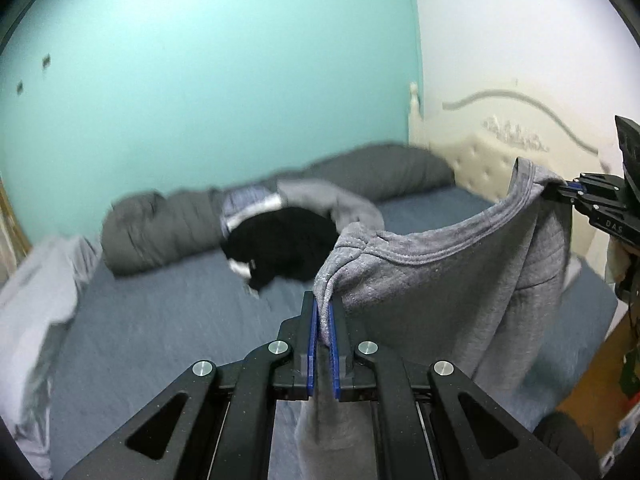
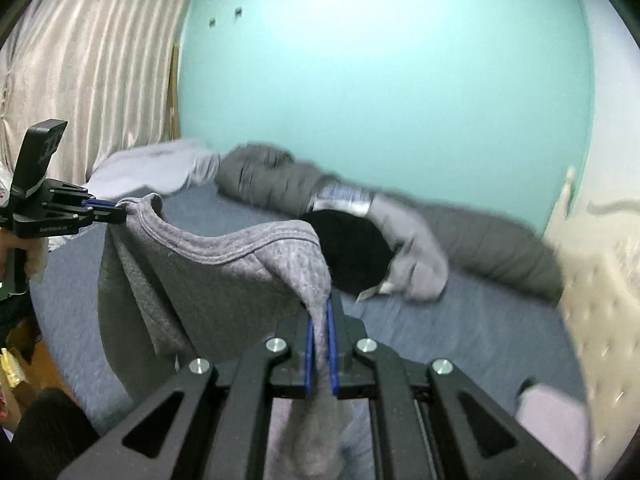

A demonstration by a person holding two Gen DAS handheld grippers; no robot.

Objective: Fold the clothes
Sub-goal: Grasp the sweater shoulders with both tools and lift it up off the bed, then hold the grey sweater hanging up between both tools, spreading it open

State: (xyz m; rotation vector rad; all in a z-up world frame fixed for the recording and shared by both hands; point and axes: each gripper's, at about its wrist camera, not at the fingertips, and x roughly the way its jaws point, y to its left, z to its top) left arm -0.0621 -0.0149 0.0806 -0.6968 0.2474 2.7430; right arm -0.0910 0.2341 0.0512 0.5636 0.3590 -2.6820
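My left gripper (image 1: 323, 312) points forward with its blue pads (image 1: 311, 344) pinched tight on grey fabric. My right gripper (image 2: 319, 312) does the same, level with it, and a hand (image 2: 8, 248) grips the left handle.

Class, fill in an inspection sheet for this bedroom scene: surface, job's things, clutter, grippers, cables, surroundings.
Surface: bed with blue sheet.
Job's things: grey top held up in the air by its shoulders, neckline sagging between them; pile of clothes behind, black and grey.
Clutter: rolled grey duvet by the wall; a pale cloth at the bed's edge.
Grippers: left gripper and right gripper each shut on the top.
Cables: nothing seen.
Surroundings: turquoise wall, cream headboard, curtain.
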